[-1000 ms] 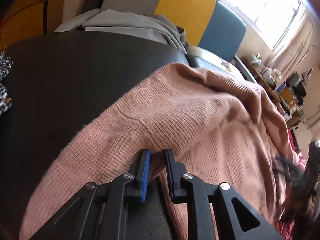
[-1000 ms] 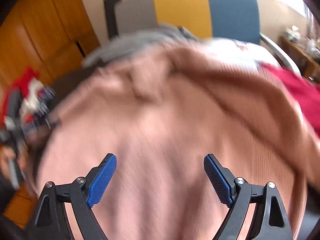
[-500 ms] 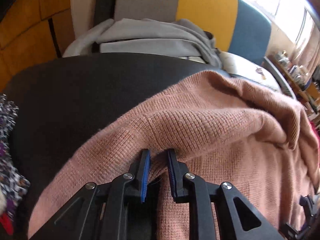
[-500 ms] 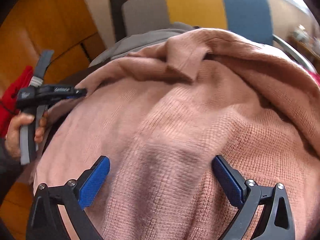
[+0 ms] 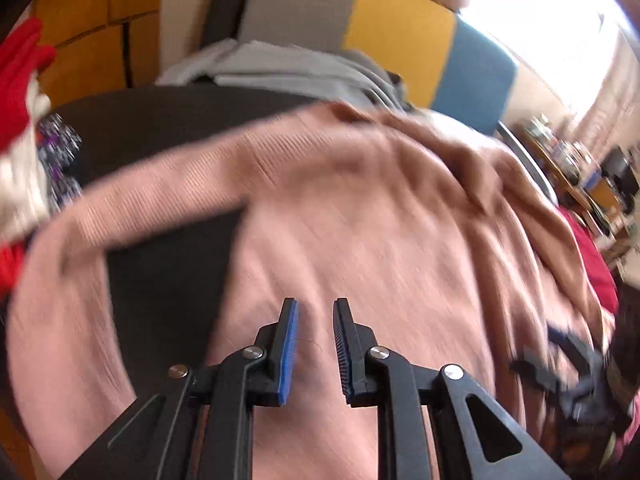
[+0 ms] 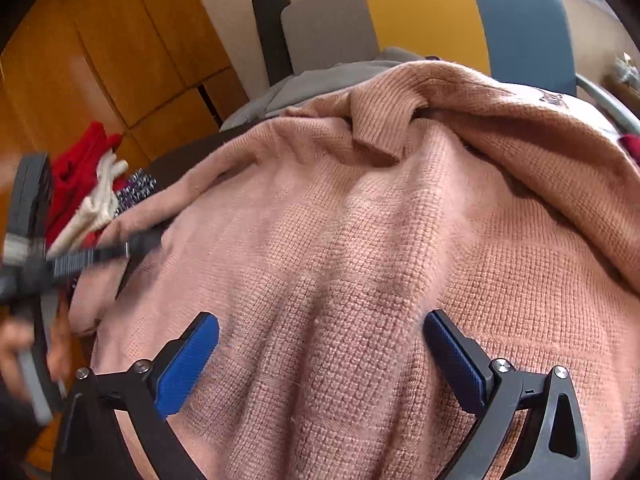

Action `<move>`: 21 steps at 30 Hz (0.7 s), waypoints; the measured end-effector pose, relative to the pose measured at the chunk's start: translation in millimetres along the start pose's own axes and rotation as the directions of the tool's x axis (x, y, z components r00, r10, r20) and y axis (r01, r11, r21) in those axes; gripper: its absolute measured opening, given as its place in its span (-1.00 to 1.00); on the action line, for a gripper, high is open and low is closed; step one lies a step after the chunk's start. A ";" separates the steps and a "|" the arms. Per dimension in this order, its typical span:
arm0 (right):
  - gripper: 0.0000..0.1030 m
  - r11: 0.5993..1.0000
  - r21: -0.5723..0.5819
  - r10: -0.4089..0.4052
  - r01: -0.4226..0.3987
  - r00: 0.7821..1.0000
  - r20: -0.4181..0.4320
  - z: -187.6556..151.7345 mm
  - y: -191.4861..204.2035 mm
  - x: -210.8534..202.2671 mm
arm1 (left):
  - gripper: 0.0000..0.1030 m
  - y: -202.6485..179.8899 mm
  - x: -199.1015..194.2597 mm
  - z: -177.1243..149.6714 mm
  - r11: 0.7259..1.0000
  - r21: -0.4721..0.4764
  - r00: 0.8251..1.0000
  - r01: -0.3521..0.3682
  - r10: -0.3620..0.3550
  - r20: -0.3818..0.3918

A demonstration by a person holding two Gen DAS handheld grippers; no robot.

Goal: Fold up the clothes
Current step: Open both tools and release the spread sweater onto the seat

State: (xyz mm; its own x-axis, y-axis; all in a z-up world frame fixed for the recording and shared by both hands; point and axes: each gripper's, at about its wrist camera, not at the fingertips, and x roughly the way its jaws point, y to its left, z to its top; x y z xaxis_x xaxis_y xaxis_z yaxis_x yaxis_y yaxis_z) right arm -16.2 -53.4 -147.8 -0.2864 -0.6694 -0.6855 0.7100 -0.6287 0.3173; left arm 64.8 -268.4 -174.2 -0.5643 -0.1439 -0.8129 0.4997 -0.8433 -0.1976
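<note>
A pink knitted sweater [image 6: 360, 248] lies spread over a black surface [image 5: 168, 280], also in the left wrist view [image 5: 360, 220]. My left gripper [image 5: 316, 312] hovers over the sweater's body with its jaws a narrow gap apart and nothing pinched between them. A sleeve [image 5: 152, 184] lies folded across to its left. My right gripper [image 6: 320, 336] is wide open, its fingers resting over the sweater's lower part. The left gripper also shows blurred at the left in the right wrist view [image 6: 100, 254].
Folded grey garments [image 5: 288, 68] lie behind the sweater against a grey, yellow and blue chair back [image 5: 400, 36]. Red, white and patterned clothes [image 6: 92, 184] are piled at the left. A red garment [image 5: 592, 264] lies at the right. Orange wooden cabinets [image 6: 120, 60] stand behind.
My left gripper has let go of the sweater's fold and pulled back over the body. The sleeve now lies folded across. My right gripper stays wide open and has barely moved.
</note>
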 end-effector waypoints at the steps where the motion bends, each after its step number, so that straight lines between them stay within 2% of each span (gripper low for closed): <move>1: 1.00 1.000 0.017 0.001 -0.001 1.000 0.011 -2.4 -0.6 -5.2 | -0.66 -4.4 -1.0 -10.4 1.000 0.019 1.000 -0.016 0.016 0.007; 5: 1.00 0.998 0.061 0.009 -0.011 0.999 0.036 -11.1 -12.8 -26.7 | -0.51 -14.4 -11.0 -40.2 0.994 0.092 0.997 -0.067 0.064 0.035; 9: 1.00 0.997 0.075 -0.037 0.034 0.999 0.034 -19.4 -28.5 -49.1 | -0.44 -3.3 -21.6 -56.2 0.998 0.054 0.998 -0.025 0.022 0.054; 11: 1.00 0.991 0.079 -0.108 0.105 0.994 0.031 -30.4 -45.5 -67.4 | -0.44 6.3 -22.1 -58.5 1.000 0.005 0.998 0.011 -0.011 0.064; 13: 1.00 0.987 0.100 -0.135 0.129 0.990 0.050 -43.1 -60.3 -80.8 | -0.44 10.4 -24.7 -61.5 1.000 -0.010 0.998 0.024 -0.023 0.065; 16: 1.00 0.989 0.027 -0.145 0.144 0.988 0.054 -61.2 -68.2 -96.6 | -0.44 4.9 -27.7 -64.5 1.000 -0.014 0.998 0.022 -0.021 0.055; 19: 1.00 0.970 -0.106 -0.217 0.221 0.975 0.046 -76.8 -54.0 -98.8 | -0.44 5.5 -31.6 -69.0 0.999 -0.022 0.998 0.024 -0.022 0.055; 21: 1.00 0.967 -0.112 -0.221 0.229 0.972 0.074 -82.3 -51.8 -103.4 | -0.44 4.6 -33.0 -72.2 1.000 -0.018 0.998 0.015 -0.014 0.059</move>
State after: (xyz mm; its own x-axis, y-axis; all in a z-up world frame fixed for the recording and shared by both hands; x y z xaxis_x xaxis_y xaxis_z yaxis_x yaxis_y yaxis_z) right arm 29.6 80.9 -147.3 -0.4833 -0.5409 -0.6884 0.6932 -0.7167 0.0765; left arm 133.1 -230.1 -187.9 -0.6090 -0.1626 -0.7763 0.5030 -0.8359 -0.2196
